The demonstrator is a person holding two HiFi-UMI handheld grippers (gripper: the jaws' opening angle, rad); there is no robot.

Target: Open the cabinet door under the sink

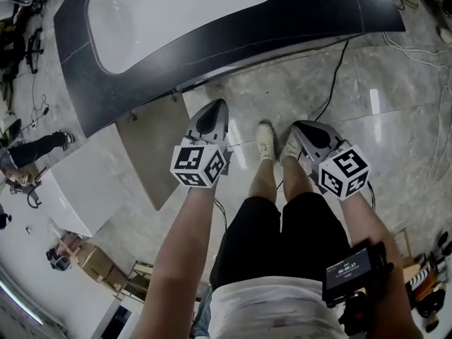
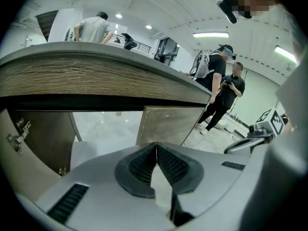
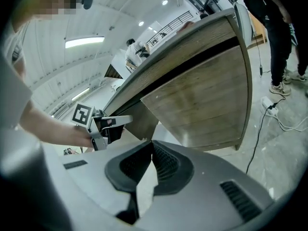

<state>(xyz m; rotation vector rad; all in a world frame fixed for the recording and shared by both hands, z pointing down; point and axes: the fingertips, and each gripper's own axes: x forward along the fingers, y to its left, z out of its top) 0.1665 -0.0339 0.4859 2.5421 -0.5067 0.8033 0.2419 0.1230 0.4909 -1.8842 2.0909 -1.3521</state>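
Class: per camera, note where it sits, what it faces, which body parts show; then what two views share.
Head view: on the head, steeply down at the sink counter and open cabinet door; forearms, legs, shoes show.
Left gripper view: on left gripper, along shut jaws, under the counter; part of the person at right.
Right gripper view: on right gripper, along shut jaws, toward the cabinet front; left hand shows.
Shared: each gripper view shows the other gripper.
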